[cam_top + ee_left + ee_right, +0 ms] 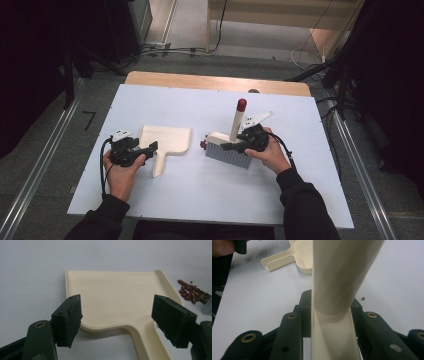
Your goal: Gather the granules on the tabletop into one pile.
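Note:
A cream dustpan [167, 141] lies flat on the white table [200, 190], its handle pointing toward the person. My left gripper [150, 148] stands open at the pan's rear edge. In the left gripper view its jaws [117, 322] straddle the dustpan [112, 295], with the handle nearer the right jaw and neither pad touching it. A cream brush [227, 150] with grey bristles and a red-tipped handle stands to the right of the pan. My right gripper [234, 146] is shut on the brush handle [337, 277]. Red beans [191, 291] lie between pan and brush.
A stray bean [363, 298] lies on the table near the brush. The dustpan [287, 257] lies off to the left in the right gripper view. The table's wooden far edge [215, 81] meets a floor with cables and dark stands on both sides.

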